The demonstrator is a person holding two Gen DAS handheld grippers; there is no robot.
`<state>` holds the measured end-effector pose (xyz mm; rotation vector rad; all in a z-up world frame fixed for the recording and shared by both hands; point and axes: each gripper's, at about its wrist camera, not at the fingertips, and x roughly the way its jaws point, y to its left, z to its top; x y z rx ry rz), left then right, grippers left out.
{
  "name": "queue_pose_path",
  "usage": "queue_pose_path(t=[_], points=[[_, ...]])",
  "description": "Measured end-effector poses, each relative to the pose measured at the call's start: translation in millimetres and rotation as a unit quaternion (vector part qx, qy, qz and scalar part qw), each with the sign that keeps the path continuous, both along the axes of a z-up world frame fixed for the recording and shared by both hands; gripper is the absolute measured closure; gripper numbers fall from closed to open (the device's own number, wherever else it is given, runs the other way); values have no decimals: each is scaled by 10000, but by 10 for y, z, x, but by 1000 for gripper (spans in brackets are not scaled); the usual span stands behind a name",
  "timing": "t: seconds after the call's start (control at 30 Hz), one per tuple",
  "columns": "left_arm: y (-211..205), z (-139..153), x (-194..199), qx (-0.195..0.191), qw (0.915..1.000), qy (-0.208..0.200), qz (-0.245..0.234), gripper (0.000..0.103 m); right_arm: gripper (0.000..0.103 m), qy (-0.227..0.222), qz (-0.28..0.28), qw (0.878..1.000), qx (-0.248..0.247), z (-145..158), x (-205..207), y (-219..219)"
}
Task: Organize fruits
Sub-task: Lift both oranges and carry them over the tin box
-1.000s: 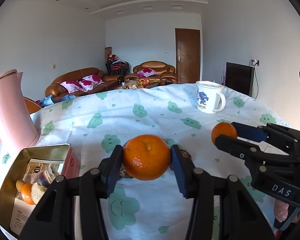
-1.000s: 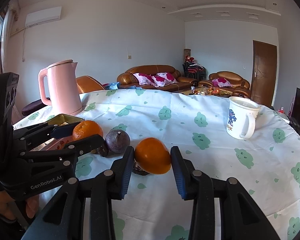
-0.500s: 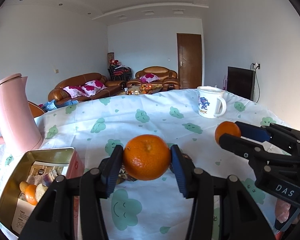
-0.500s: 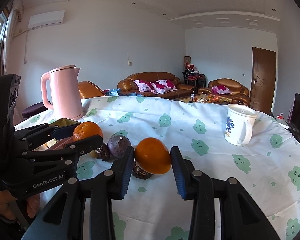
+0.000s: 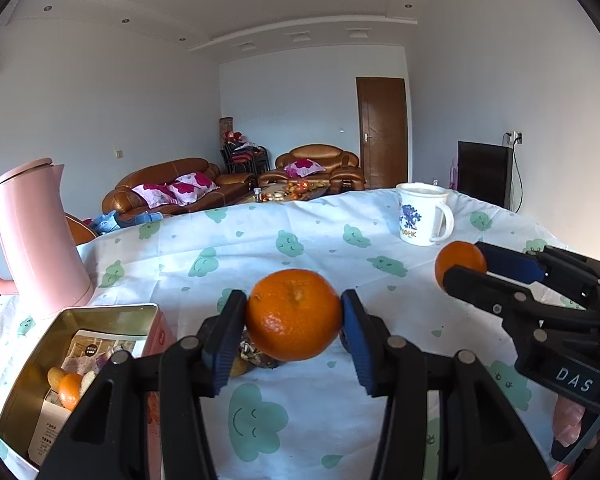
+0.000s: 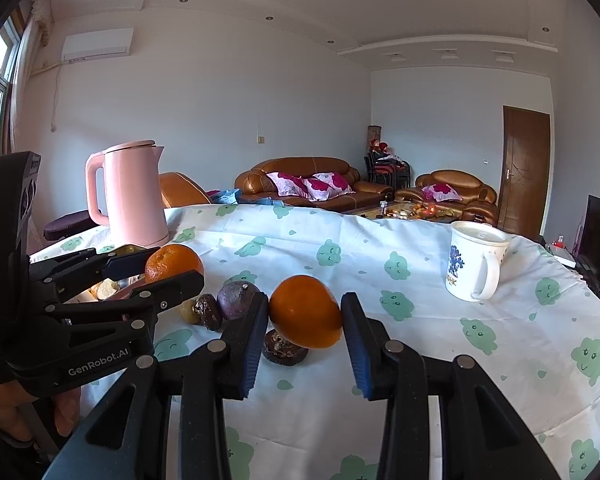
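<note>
orange is the colour that fills both views: each gripper has a fruit clamped between its blue pads. the left gripper grips a dimpled mandarin lifted above the table, stem scar facing up toward the camera. the right gripper is clenched on a smoother orange, also held clear of the cloth.

below and between the two tools, on the white tablecloth printed with green clouds, lie the remaining pieces: a dull purple round fruit, a dark wrinkled one just beside it, a small yellowish bit touching that, and another dark wrinkled piece under the held orange (what kind these dark ones are i cannot tell).

at the left edge of the table sits an open gold tin with pink outer walls; inside it are a small orange fruit, pale round pieces and paper packets. a pink kettle stands upright behind the tin. a white mug with a blue figure stands well apart on the right side of the table. part of a hand shows under the left tool's handle in the right wrist view.
</note>
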<state>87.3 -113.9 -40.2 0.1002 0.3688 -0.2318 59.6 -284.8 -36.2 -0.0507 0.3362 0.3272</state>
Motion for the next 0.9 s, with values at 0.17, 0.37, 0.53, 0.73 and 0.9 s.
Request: queue_pose_path(t=[0.17,0.37,0.53,0.73,0.9], points=[[14,10,-23,-33,10000,-67,42,53,64,-54,-5,10000,0,6,-22,1],[34,26,-51,-52,9998,-171,103,53,63,-130,-16,9999,-8,15,-55,5],[42,32,-66,-47,9996,-215,154,53,64,-190,-33,9998,-59,20,-77,27],[75,41,-96,-58,9995,-252,196,53,64,-391,-69,9991,-162,38,-153,63],[107,48,-114,-71,9993,-269,233,53,64,-582,-55,9979,-279,53,-226,106]])
